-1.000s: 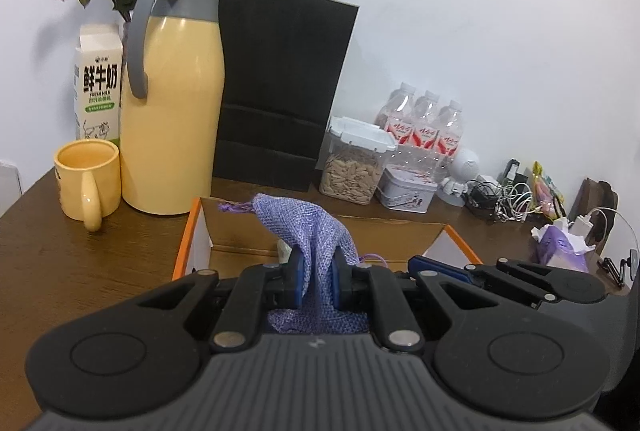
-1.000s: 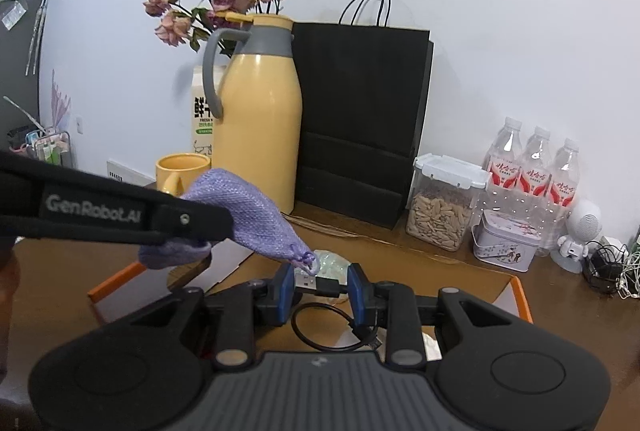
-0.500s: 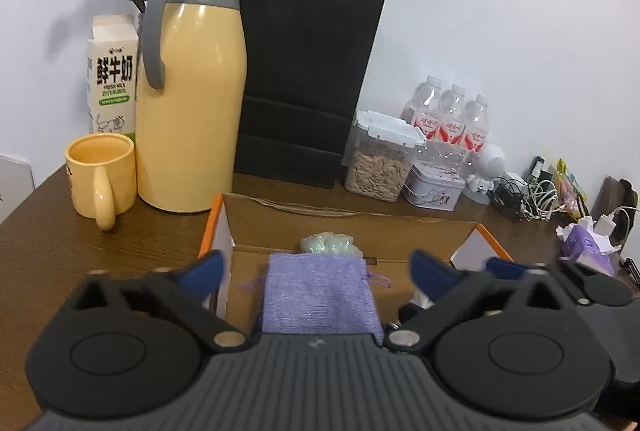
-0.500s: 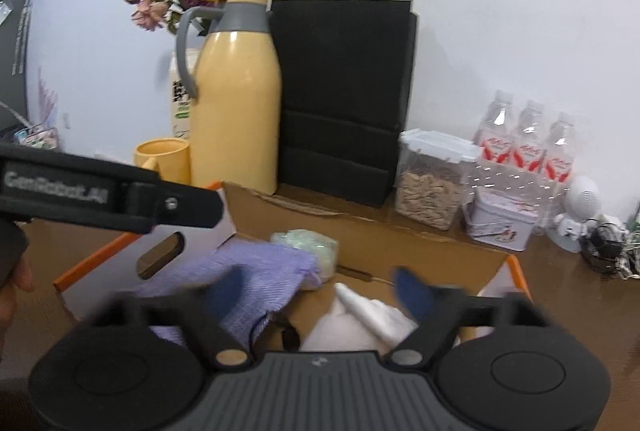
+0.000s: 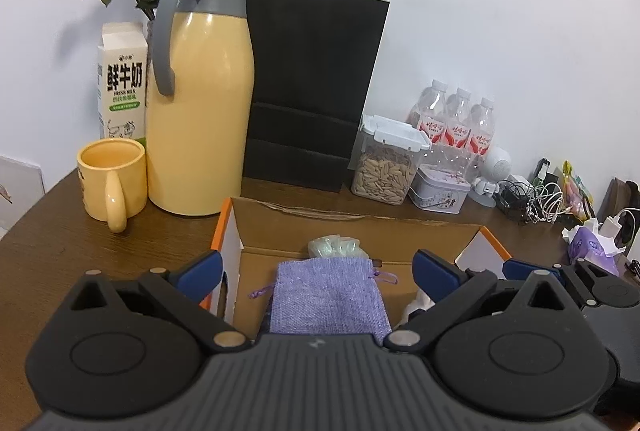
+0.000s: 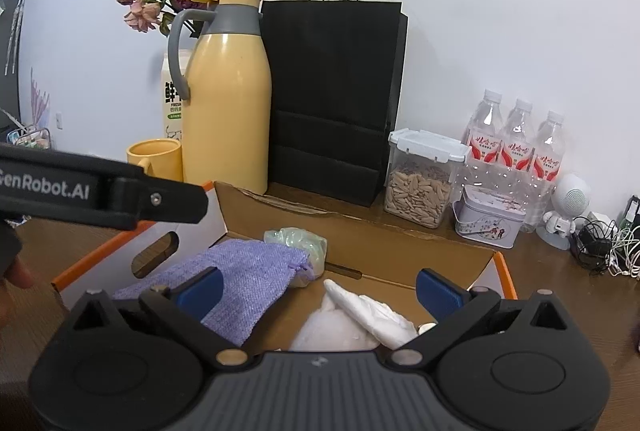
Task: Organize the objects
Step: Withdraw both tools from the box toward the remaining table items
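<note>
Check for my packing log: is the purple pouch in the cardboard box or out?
In. The purple pouch lies flat inside the cardboard box, beside a green bundle, with nothing gripping it.

I count three water bottles (image 6: 516, 143), one seed jar (image 6: 420, 183), one tin (image 6: 488, 221), one yellow flask (image 6: 228, 111), one mug (image 5: 110, 181), one milk carton (image 5: 120, 83), one black bag (image 6: 334, 103), ahead of my grippers.

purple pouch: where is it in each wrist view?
Left wrist: purple pouch lies lower centre, in the cardboard box.
Right wrist: purple pouch lies lower left, in the same box.
Shared landmark: pale green bundle touching the pouch's far end.
</note>
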`<action>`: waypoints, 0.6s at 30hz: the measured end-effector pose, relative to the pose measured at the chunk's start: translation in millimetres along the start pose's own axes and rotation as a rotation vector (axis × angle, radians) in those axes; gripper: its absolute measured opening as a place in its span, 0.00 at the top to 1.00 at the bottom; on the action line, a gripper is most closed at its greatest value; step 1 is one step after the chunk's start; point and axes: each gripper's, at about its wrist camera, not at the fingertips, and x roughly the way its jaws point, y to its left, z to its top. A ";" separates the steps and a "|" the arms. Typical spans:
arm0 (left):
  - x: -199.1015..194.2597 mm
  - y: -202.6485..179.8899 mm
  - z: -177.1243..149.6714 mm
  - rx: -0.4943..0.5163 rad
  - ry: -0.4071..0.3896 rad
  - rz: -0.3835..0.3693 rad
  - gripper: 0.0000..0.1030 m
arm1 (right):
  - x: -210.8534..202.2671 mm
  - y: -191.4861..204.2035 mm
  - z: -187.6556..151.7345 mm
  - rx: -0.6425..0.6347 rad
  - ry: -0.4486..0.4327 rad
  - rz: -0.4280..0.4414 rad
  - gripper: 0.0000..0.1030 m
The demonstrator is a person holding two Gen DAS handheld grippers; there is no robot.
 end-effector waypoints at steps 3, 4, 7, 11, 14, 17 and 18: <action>-11.5 -2.2 -0.9 0.012 -0.016 0.014 0.00 | -9.0 1.7 1.1 -0.005 -0.012 -0.009 0.00; -16.6 -1.9 -2.5 0.012 -0.020 0.014 0.00 | -12.5 2.7 1.0 -0.006 -0.015 -0.013 0.00; -29.4 0.4 -8.1 0.005 -0.012 0.016 0.00 | -25.0 7.2 -2.1 -0.015 -0.017 -0.024 0.00; -48.1 3.2 -16.0 0.015 0.004 0.033 0.00 | -45.0 12.4 -9.8 -0.023 -0.017 -0.027 0.00; -66.0 5.0 -20.5 0.018 0.004 0.042 0.00 | -59.2 14.6 -17.0 -0.019 -0.006 -0.028 0.00; -83.1 4.5 -25.8 0.029 0.004 0.048 0.00 | -73.2 16.1 -26.0 -0.015 0.003 -0.032 0.00; -88.6 4.3 -28.4 0.032 0.008 0.050 0.00 | -78.3 16.7 -29.1 -0.014 0.006 -0.033 0.00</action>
